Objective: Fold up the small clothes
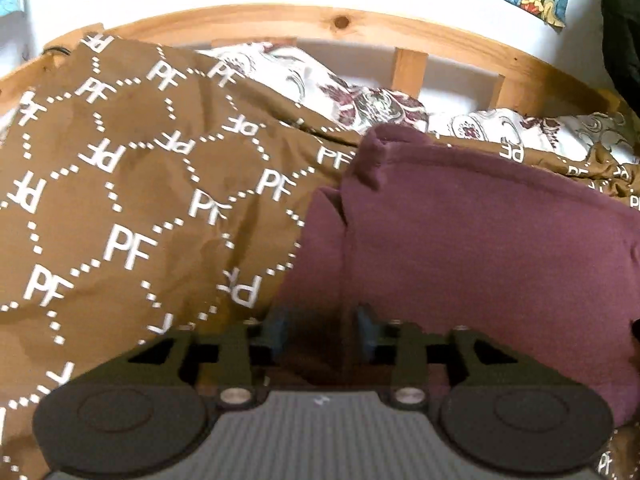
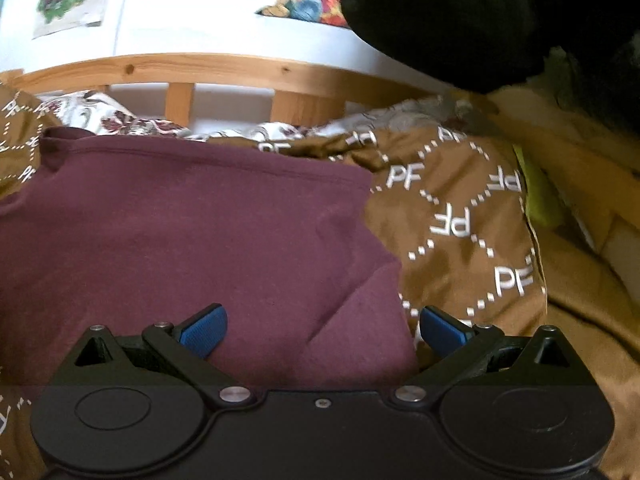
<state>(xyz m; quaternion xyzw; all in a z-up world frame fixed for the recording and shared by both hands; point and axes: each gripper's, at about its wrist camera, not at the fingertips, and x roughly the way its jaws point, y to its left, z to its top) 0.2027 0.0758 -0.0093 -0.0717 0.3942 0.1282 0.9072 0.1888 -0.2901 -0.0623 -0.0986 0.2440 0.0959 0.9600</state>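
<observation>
The left gripper (image 1: 323,330) is pointing downward, jaws half apart; the right gripper (image 2: 322,330) is holding its jaws wide.

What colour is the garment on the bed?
Maroon garment, plain; clearest in the right wrist view.

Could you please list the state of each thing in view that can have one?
Maroon garment: lying on the bedspread, partly folded, a flap doubled over at the near corner.
Brown bedspread: spread over the bed, wrinkled.
Floral bedding: bunched along the headboard.
Left gripper: fingers apart, gripping nothing, over the garment's edge.
Right gripper: fingers wide apart, the garment's corner between them, not pinched.
</observation>
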